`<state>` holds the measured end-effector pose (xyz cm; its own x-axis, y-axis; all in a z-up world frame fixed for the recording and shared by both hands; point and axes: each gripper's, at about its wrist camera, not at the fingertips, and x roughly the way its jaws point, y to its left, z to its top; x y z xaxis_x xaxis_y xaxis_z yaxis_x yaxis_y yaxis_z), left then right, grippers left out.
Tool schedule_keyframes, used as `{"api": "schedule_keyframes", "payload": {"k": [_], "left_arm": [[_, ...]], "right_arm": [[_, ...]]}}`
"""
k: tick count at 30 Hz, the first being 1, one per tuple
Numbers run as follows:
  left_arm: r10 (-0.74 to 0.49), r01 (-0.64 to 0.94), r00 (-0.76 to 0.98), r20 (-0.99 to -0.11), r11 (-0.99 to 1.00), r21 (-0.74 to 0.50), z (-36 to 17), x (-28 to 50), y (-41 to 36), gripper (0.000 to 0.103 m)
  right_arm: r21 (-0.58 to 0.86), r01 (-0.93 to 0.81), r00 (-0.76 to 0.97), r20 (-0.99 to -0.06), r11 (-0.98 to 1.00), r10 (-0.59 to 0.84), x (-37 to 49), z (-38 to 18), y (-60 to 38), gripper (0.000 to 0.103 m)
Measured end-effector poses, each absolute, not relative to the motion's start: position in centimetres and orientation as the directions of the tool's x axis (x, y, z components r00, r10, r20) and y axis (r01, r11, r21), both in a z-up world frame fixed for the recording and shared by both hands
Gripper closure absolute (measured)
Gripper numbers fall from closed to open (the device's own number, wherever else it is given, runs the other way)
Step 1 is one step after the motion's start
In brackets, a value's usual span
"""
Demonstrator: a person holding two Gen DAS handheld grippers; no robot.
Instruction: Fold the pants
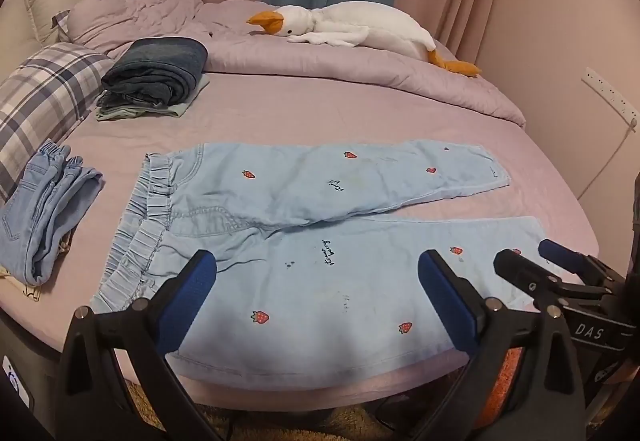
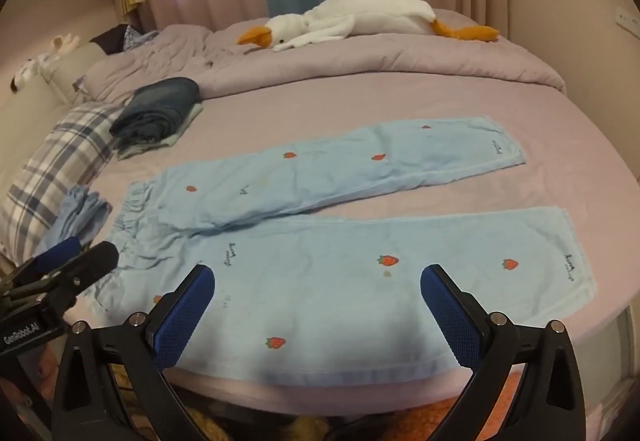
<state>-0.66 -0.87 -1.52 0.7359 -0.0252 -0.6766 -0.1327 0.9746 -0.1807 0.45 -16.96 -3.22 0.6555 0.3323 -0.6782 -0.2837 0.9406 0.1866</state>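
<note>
Light blue pants (image 1: 320, 241) with red strawberry prints lie flat on the lilac bed, waistband to the left, both legs spread to the right; they also show in the right wrist view (image 2: 340, 241). My left gripper (image 1: 316, 273) is open and empty, above the near leg close to the waistband. My right gripper (image 2: 318, 289) is open and empty, above the near leg toward its hem. The right gripper also shows in the left wrist view (image 1: 532, 261). The left gripper shows in the right wrist view (image 2: 76, 253).
A folded stack of dark jeans (image 1: 156, 77) lies at the back left. Folded light denim (image 1: 44, 217) lies at the left by a plaid pillow (image 1: 44, 97). A white goose plush (image 1: 352, 27) lies on the bunched duvet (image 1: 360, 69). The bed's near edge (image 1: 320, 389) is just below the pants.
</note>
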Motion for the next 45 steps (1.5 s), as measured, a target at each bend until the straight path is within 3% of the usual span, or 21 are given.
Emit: {"api": "schedule_keyframes", "payload": {"k": [9, 23, 29, 45], "left_arm": [[-0.027, -0.137, 0.712, -0.702, 0.975, -0.176, -1.9, -0.8, -1.4, 0.002], [-0.027, -0.165, 0.713, -0.7, 0.964, -0.206, -2.2, -1.0, -0.2, 0.002], [-0.036, -0.169, 0.728, -0.684, 0.958, -0.23, -2.0, -1.5, 0.4, 0.002], [-0.042, -0.174, 0.717, -0.696, 0.956, -0.237, -2.9, -2.0, 1.1, 0.003]], "right_arm": [[0.244, -0.325, 0.631, -0.663, 0.914, 0.402, 0.2, -3.5, -16.1, 0.001], [0.208, -0.329, 0.623, -0.685, 0.921, 0.377, 0.4, -4.2, -15.4, 0.001], [0.27, -0.337, 0.593, -0.683, 0.902, 0.426, 0.8, -4.6, -15.4, 0.001], [0.216, -0.315, 0.582, -0.725, 0.924, 0.368, 1.3, -5.1, -14.2, 0.001]]}}
